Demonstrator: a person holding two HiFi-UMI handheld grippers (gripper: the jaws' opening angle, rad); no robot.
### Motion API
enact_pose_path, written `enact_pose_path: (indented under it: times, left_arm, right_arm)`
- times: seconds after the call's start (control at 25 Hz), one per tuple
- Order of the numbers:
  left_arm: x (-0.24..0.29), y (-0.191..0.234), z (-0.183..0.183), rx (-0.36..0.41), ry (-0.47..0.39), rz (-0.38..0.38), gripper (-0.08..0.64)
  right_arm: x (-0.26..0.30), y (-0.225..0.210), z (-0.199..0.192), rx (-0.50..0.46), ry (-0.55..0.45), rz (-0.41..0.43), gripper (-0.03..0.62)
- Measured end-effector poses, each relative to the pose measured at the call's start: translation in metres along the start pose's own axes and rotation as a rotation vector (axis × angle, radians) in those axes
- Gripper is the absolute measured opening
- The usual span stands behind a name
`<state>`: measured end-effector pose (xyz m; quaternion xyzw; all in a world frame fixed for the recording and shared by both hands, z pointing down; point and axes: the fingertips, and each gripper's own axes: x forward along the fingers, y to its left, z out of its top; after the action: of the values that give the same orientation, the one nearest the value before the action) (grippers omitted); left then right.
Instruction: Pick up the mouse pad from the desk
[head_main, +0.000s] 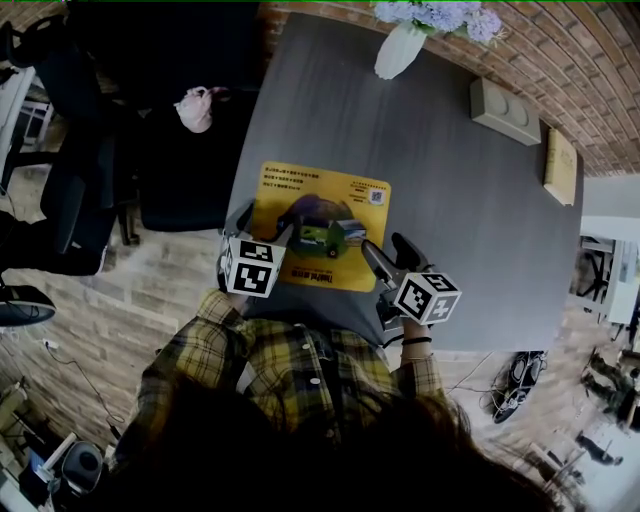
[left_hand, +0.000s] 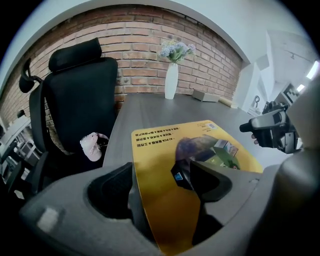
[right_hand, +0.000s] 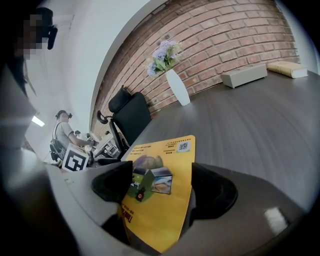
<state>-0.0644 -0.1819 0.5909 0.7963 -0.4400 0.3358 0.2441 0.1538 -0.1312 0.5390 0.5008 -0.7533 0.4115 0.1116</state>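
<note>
Left hand-held gripper (head_main: 265, 228) and right hand-held gripper (head_main: 388, 255) both released, jaws spread over the near corners of the mouse pad (head_main: 320, 225). It appears to lie flat on the counter (head_main: 450, 200). Clamping and lifting evidently remain.

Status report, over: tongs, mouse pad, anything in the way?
Left tongs open over near left corner of mouse pad. Right tongs open over its near right corner. Pad on desk, not gripped. Nothing on it; vase at far edge.
</note>
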Motion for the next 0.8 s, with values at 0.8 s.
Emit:
enact_pose_path:
  times: [0.8]
  left_arm:
    - [0.007, 0.003, -0.012, -0.023, 0.016, 0.011, 0.370]
  right_arm:
    - [0.004, -0.007, -0.008, 0.042, 0.038, 0.006, 0.364]
